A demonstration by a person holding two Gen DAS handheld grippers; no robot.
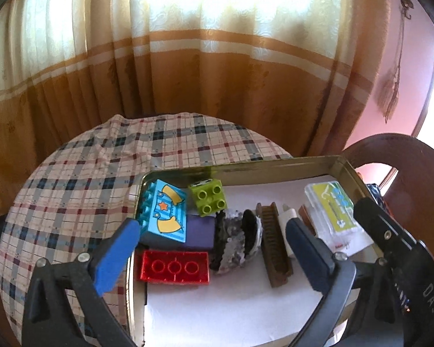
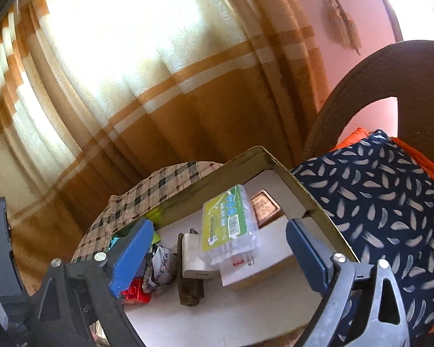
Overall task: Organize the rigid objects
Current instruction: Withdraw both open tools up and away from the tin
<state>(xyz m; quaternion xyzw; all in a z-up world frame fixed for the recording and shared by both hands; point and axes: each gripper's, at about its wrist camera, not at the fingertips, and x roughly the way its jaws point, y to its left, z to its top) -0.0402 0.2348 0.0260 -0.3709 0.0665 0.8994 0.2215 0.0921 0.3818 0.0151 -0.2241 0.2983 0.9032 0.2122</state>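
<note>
Blue-padded and spread wide, the left gripper (image 1: pixel 211 237) hovers over the shallow metal tin (image 1: pixel 246 164) with nothing between its fingers. One pad hangs outside the tin's left wall, above the round table's plaid cloth (image 1: pixel 81 173). Inside, on white paper lining, the toys crowd the left end: a red transparent building brick (image 1: pixel 175 266) lies studs-down nearest us, a light-blue printed brick (image 1: pixel 165 214) leans on a purple block (image 1: pixel 201 231) behind it, and a lime-green four-stud brick (image 1: pixel 208 199) sits further back. Right of them there's a crumpled silvery-black wrapper (image 1: pixel 234 240), then a brown ridged bar (image 1: pixel 275 248) lying lengthwise. Over on the right wrist view, the right gripper (image 2: pixel 217 240) is also wide open and empty, poised above a clear plastic box with a green label (image 2: pixel 230 225), which rests on a white carton (image 2: pixel 263 263). Beyond the tin, a navy leaf-print cushion (image 2: pixel 376 196) sits on a wooden chair (image 2: pixel 361 69).
</note>
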